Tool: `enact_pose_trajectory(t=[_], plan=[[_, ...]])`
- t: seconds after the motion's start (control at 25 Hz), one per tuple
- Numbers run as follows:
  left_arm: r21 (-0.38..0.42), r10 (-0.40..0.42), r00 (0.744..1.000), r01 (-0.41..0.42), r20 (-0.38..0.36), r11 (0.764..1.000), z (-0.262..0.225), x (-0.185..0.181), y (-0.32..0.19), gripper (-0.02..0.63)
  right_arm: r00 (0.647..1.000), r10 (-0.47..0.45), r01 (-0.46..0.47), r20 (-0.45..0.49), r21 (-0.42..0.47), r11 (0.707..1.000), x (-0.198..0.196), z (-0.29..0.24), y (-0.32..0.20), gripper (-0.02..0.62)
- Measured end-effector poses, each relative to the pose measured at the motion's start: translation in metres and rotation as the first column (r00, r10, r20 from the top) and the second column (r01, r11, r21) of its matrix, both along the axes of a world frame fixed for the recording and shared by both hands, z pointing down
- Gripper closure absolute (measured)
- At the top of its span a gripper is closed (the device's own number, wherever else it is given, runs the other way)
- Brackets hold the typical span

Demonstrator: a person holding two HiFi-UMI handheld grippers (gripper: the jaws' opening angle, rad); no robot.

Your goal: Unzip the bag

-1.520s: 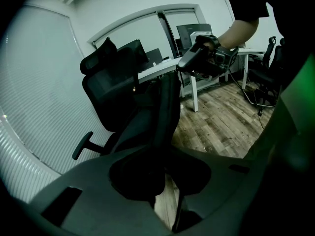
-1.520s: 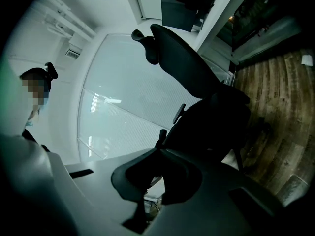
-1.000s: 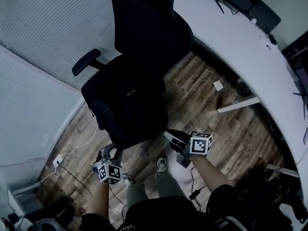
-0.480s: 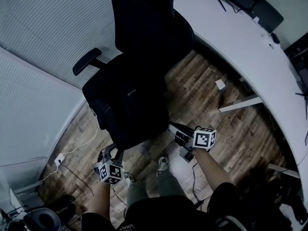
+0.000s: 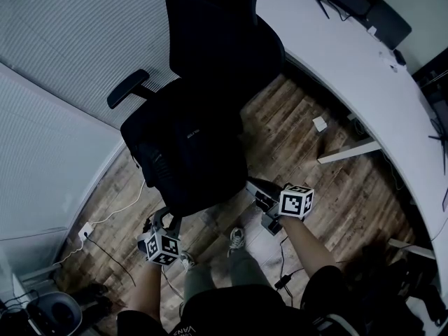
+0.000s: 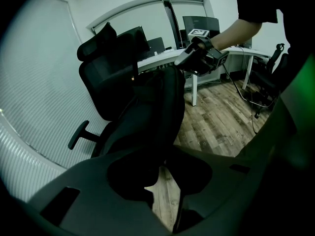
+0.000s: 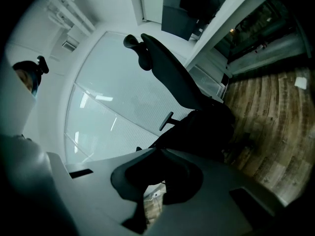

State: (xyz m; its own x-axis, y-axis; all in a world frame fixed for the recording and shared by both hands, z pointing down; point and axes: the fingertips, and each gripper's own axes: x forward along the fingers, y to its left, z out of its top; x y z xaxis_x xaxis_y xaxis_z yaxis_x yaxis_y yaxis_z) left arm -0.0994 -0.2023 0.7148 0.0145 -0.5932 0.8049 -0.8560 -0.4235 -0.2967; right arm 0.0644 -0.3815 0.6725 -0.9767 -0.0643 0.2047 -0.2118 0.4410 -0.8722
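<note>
A black bag [image 5: 185, 145] stands on the seat of a black office chair [image 5: 217, 40]; in the left gripper view the bag [image 6: 157, 112] rises right ahead. My left gripper [image 5: 162, 221] [image 6: 162, 154] is at the bag's near left bottom corner, its tips closed on the dark fabric edge. My right gripper [image 5: 253, 187] [image 7: 158, 161] is shut at the bag's near right corner. From the left gripper view the right gripper [image 6: 189, 60] touches the bag's top corner. No zip pull can be made out between its tips.
A curved white desk [image 5: 336, 54] runs along the right, with monitors at its far end. The chair's armrest [image 5: 126, 88] sticks out left. A wall socket with a cable [image 5: 85, 231] and a small white box [image 5: 319, 124] lie on the wooden floor. The person's shoe [image 5: 236, 238] is below the bag.
The right gripper has drifted slightly right along the bag's edge, then held. The left gripper has stayed at the bag's corner.
</note>
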Motion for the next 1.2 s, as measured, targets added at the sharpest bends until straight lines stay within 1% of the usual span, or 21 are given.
enact_pose_trajectory(t=[0.12, 0.28, 0.44, 0.48, 0.52, 0.56, 0.6, 0.68, 0.84, 1.04, 1.2], plan=[[-0.004, -0.014, 1.0, 0.014, -0.01, 1.0, 0.001, -0.002, 0.003, 0.489, 0.999, -0.004, 0.009, -0.054, 0.086, 0.996, -0.002, 0.001, 0.006, 0.548], [0.003, -0.031, 0.999, 0.031, -0.027, 1.0, -0.002, -0.002, 0.007, 0.475, 0.992, 0.028, -0.006, -0.127, 0.172, 0.985, 0.0, 0.001, 0.013, 0.548], [-0.001, -0.033, 0.998, 0.033, -0.052, 0.999, -0.006, -0.003, 0.008, 0.463, 0.976, 0.065, -0.012, -0.207, 0.244, 0.97, 0.001, 0.001, 0.022, 0.546], [-0.003, -0.033, 0.997, 0.033, -0.067, 0.999, -0.007, -0.003, 0.009, 0.463, 0.972, 0.077, -0.019, -0.222, 0.255, 0.967, 0.0, 0.001, 0.024, 0.537], [-0.003, -0.038, 0.996, 0.037, -0.086, 0.999, -0.008, -0.003, 0.01, 0.449, 0.968, 0.09, -0.025, -0.236, 0.263, 0.964, 0.0, 0.0, 0.026, 0.483], [-0.001, -0.044, 0.993, 0.044, -0.108, 0.999, -0.01, -0.002, 0.011, 0.416, 0.963, 0.104, -0.034, -0.248, 0.272, 0.962, -0.001, -0.001, 0.028, 0.436], [0.003, -0.048, 0.991, 0.048, -0.126, 0.999, -0.013, -0.002, 0.011, 0.386, 0.959, 0.12, -0.044, -0.257, 0.282, 0.958, 0.0, -0.003, 0.031, 0.436], [0.015, -0.044, 0.989, 0.046, -0.143, 0.999, -0.019, -0.003, 0.014, 0.383, 0.953, 0.151, -0.069, -0.263, 0.298, 0.952, 0.0, -0.007, 0.039, 0.434], [0.048, -0.028, 0.988, 0.036, -0.155, 0.998, -0.034, -0.007, 0.02, 0.376, 0.942, 0.207, -0.111, -0.266, 0.332, 0.937, -0.001, -0.022, 0.054, 0.426], [0.128, -0.026, 0.987, 0.047, -0.161, 0.991, -0.064, -0.007, 0.02, 0.374, 0.923, 0.283, -0.169, -0.26, 0.385, 0.907, 0.002, -0.044, 0.075, 0.426], [0.2, -0.038, 0.983, 0.074, -0.178, 0.977, -0.092, -0.01, 0.024, 0.374, 0.913, 0.314, -0.19, -0.26, 0.409, 0.892, -0.003, -0.061, 0.101, 0.426]])
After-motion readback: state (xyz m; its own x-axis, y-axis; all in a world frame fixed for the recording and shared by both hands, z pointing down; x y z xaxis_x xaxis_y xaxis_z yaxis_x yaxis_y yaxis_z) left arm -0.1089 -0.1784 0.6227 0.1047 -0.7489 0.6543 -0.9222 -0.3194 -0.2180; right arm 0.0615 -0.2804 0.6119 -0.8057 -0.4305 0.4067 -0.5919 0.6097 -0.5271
